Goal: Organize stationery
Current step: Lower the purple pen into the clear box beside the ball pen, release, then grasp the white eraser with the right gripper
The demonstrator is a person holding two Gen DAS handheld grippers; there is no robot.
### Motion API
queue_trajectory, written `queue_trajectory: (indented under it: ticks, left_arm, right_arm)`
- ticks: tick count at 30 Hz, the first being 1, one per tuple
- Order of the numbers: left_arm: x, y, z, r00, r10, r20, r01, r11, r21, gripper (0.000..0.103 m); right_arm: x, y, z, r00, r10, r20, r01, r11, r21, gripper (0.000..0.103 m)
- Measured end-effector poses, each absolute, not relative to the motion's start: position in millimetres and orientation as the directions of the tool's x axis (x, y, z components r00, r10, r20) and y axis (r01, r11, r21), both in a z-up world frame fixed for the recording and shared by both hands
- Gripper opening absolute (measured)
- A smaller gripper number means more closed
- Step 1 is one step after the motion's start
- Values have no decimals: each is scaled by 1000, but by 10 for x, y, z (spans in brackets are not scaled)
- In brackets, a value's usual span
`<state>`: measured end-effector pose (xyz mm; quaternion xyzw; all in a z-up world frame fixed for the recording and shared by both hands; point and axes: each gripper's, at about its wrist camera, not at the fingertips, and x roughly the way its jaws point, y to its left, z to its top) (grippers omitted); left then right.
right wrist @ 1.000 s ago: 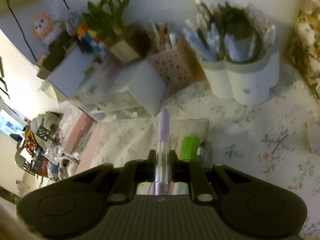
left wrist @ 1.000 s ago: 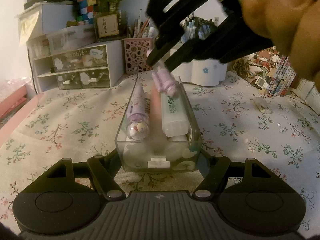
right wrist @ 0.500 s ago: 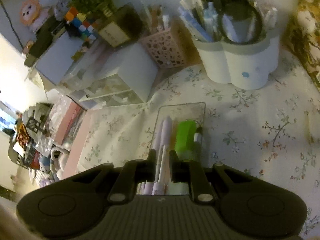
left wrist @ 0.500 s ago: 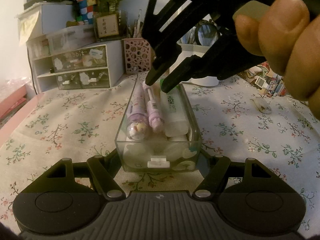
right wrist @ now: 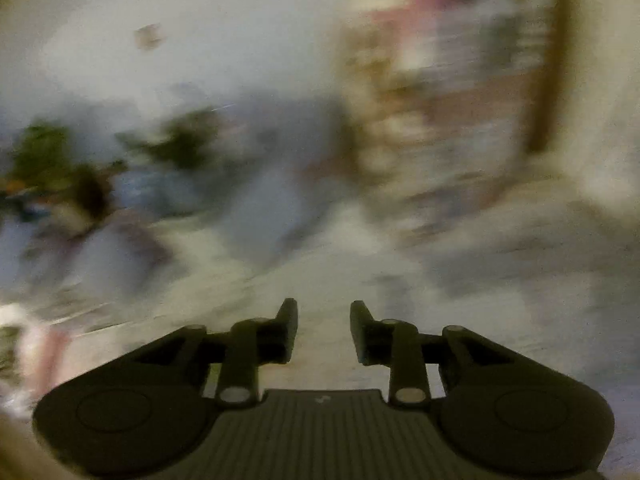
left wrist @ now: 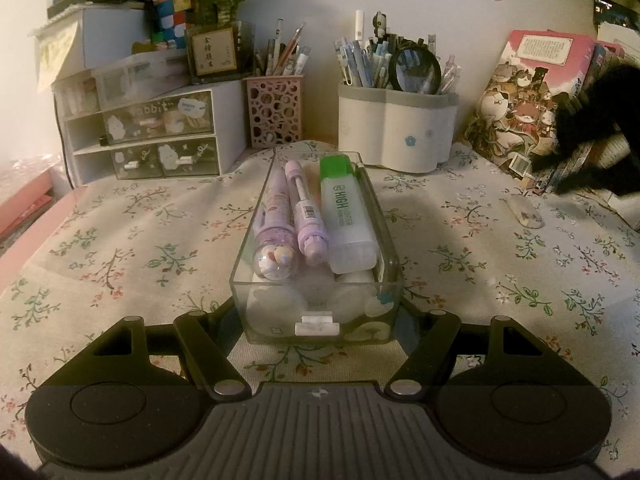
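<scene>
Floral cloth covers the desk, and a clear tray stands on it as the landmark. Behind the tray sit a white pen pot crammed with pens and a pink holder; to the tray's back left is a drawer unit, and to its back right a stack of books. Inside the tray lie three things side by side along its length: a purple character pen on the left, a purple pen in the middle, and a green-capped highlighter on the right.

The left gripper clamps the tray's near end from both sides, the tray resting on the cloth. The right gripper shows blurred at the right edge of the left wrist view, well apart from the tray and in front of the books. In its own view its jaws are opening with nothing between them; everything beyond is motion blur.
</scene>
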<state>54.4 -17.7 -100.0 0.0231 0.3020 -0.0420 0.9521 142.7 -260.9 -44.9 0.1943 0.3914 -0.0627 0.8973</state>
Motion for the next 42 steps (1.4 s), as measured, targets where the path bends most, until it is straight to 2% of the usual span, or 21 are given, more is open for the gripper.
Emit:
queue_trajectory:
  ticks: [2,8,12,14,15,16,17,24,30,37,42]
  left_arm:
    - [547,-177,-999,814,-66,-577,95,995,19,72]
    - [544,-177,-1000,814,-66,-577,94,995,18,72]
    - [547,-179,-1000,814,-66,-577,94,995,19,72]
    - [544,-177,-1000,814,-66,-577,94,995,19,72]
    - [544,-178,-1000,814,-66,-577,94,995,19,72]
    - [546,-178,-1000,814,-66,-577,94,995,19,72]
    - [546,-177,-1000,814,-66,-577,94,995,19,72]
    - [546,-178,-1000,814,-67,-577,94,995,18,72]
    - [546,-179,-1000,814,-66,-577,93,995,18,72]
    - [546,-179,-1000,814,-66,-577,94,995,19,72]
    - [544,-179,-1001,814,-66,-577,94,995,19,72]
  right_arm:
    - [1359,-2683,-519,686,-36,-727,292,928,230,43]
    - [1415,-2461,-663,683,-40,-729,192,973,126,57]
    - [1529,-2254,-822,666,-110,-738,176,984,12,57]
    - [1527,-2220,-846,680,-140,-720,177,984,-24,42]
    - [1536,-2208,-864,681,-154,-716,177,983,-44,38]
    - [1547,-2197,-864,683,-160,-713,175,983,-54,25]
    - [1540,-2202,-864,683,-159,-712,175,983,-53,26]
    - [1396,-2341,-745,715,-80,-695,200,975,94,26]
    - [1302,-2509,-573,743,59,-666,195,934,300,26]
    - [1226,-2434,-427,756,193,-625,134,890,437,26]
    - [1211,-2348,-367,754,239,-612,113,871,479,26]
